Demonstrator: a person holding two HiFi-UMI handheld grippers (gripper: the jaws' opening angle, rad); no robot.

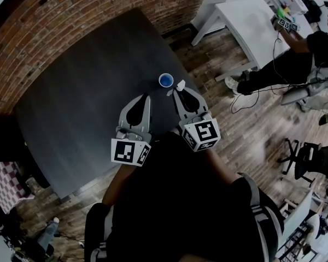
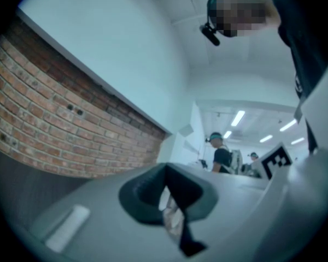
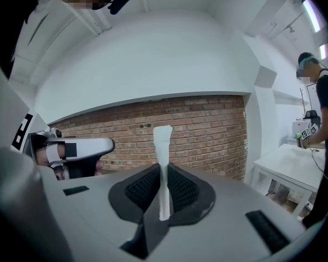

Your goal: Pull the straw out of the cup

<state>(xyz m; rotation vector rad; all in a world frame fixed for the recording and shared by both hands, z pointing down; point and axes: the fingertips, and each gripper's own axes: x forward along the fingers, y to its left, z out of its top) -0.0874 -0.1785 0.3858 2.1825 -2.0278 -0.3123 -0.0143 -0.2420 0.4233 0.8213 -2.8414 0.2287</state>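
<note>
R tongs (image 3: 163, 173) clenched on straw (image 3: 162, 141), beside cup (image 1: 165, 80); L tongs (image 2: 167, 173) pressed together.

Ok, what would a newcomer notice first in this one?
The white straw, pinched between the jaws of the right gripper and already clear of the cup. Next, in the head view, that small blue cup stands alone on the dark table, near its edge, just left of the straw.

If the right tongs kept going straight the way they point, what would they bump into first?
Probably the red brick wall. The right tongs, shut on the flat white straw, tilt upward, and their own view shows only wall ahead, so the small blue cup likely lies below their path.
</note>
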